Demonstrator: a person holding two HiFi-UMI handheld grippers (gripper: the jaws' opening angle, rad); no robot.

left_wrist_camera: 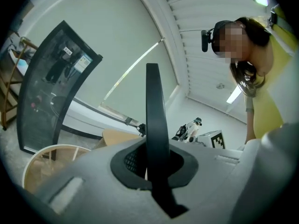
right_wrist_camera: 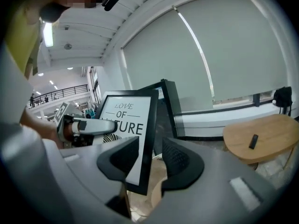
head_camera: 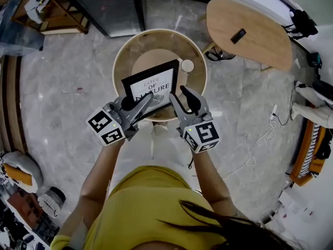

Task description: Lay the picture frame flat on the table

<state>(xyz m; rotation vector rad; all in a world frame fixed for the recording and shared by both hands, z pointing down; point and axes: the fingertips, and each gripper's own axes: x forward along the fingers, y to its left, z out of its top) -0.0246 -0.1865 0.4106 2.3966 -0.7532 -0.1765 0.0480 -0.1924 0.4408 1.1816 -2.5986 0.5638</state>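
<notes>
The black picture frame with a white "LOVE OF NATURE" print is held tilted above the round wooden table. My left gripper is shut on its lower left edge; in the left gripper view the thin black frame edge stands upright in the closed jaws of that gripper. My right gripper is open around the frame's right edge. In the right gripper view the frame passes between the pads of the right gripper, with a gap showing beside the right pad.
A small white round object sits on the round table behind the frame. An oval wooden table with a small dark item stands at back right. A dark glass panel and wooden shelf are at back left. Cables lie on the floor.
</notes>
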